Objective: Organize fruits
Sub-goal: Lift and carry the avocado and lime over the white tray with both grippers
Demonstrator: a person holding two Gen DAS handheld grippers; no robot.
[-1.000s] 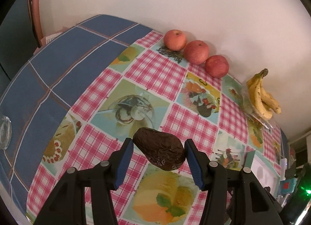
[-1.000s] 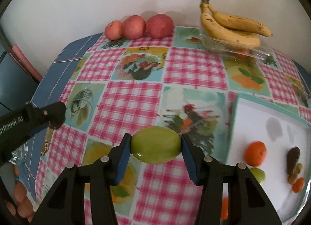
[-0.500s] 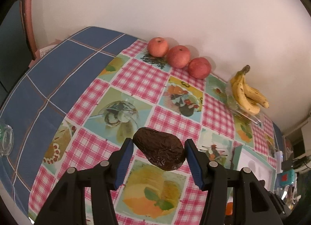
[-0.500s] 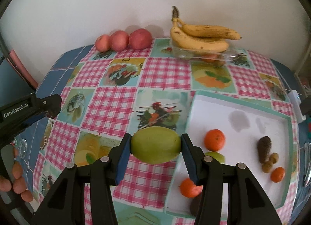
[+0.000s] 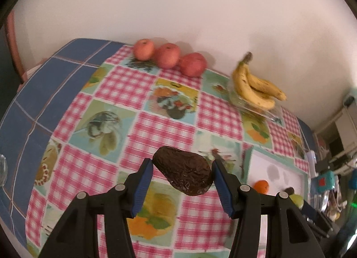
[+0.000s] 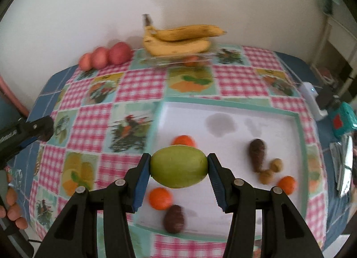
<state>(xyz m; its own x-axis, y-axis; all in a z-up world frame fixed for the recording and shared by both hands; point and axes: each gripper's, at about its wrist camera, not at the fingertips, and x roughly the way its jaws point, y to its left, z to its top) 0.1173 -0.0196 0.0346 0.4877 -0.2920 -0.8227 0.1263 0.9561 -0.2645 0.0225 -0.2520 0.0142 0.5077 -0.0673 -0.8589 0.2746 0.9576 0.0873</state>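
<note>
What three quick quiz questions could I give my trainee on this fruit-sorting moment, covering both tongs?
1. True or false: the left tongs are shut on a dark wrinkled avocado.
2. What do the right tongs hold? A) a banana B) a green fruit C) an orange
3. Fill in: the bananas rest on a clear ____ near the wall.

Key:
1. True; both blue pads press its sides.
2. B; it hangs over the white tray, where oranges and other dark fruit lie.
3. Dish.
</note>
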